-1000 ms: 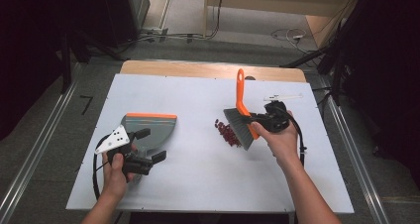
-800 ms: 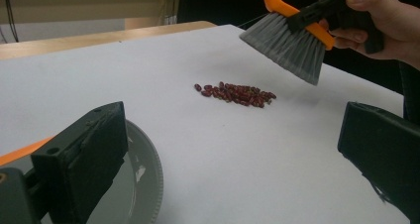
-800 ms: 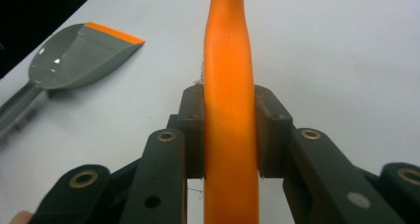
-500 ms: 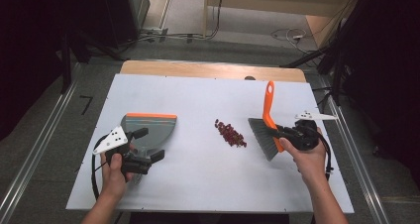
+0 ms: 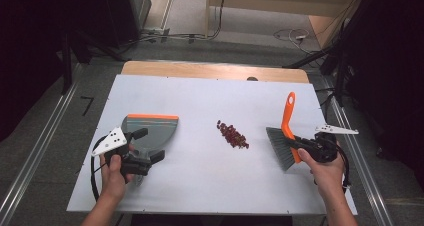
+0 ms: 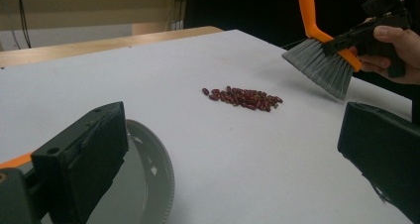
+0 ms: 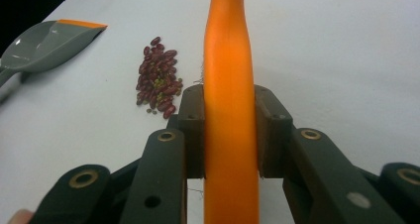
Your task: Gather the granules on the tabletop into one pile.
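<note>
A small heap of dark red beans (image 5: 232, 134) lies mid-table on the white table top (image 5: 200, 98). At its left sits a grey dustpan (image 5: 152, 128) with an orange lip, mouth facing away from the person. My left gripper (image 5: 150, 145) is open at the pan's handle end; the ribbed handle ring (image 6: 158, 179) lies just inside the left jaw, untouched by the right one. The beans (image 6: 242, 97) lie ahead of it. My right gripper (image 5: 306, 148) is shut on the orange handle of a hand brush (image 5: 281, 147), held right of the beans (image 7: 158, 75), bristles toward them.
A wooden strip (image 5: 215, 70) runs along the table's far edge. Metal rails (image 5: 37, 151) flank the table on the floor, and cables (image 5: 200, 35) lie beyond it. Bare table top lies between the pan, the beans and the brush.
My right gripper has carried the brush from right beside the beans out to the table's right side. The left gripper and the dustpan have stayed put.
</note>
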`<state>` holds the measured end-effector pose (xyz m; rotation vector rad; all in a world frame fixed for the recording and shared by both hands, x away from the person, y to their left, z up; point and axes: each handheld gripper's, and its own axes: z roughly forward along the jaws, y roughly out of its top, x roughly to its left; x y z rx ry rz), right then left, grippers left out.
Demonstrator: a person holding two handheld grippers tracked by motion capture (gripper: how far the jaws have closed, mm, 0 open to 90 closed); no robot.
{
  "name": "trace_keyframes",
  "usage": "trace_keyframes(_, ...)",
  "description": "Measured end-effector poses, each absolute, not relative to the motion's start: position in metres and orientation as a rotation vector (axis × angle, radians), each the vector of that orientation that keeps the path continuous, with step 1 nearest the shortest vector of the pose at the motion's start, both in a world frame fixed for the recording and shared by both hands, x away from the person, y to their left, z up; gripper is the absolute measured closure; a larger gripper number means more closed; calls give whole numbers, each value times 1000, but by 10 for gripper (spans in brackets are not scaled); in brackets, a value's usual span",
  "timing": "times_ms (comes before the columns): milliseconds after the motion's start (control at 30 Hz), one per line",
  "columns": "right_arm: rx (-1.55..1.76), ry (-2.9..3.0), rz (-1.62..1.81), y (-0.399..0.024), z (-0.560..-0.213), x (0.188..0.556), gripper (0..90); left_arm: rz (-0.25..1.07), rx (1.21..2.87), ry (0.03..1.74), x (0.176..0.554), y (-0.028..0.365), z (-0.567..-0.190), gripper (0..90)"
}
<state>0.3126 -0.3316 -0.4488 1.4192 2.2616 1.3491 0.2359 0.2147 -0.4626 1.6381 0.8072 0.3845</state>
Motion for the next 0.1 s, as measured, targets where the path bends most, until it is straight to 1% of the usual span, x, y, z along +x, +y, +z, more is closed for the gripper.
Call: trace_keyframes(100, 1414, 2262, 1350, -329, -447, 312, 689, 385, 1639, 806, 236, 215, -462, 0)
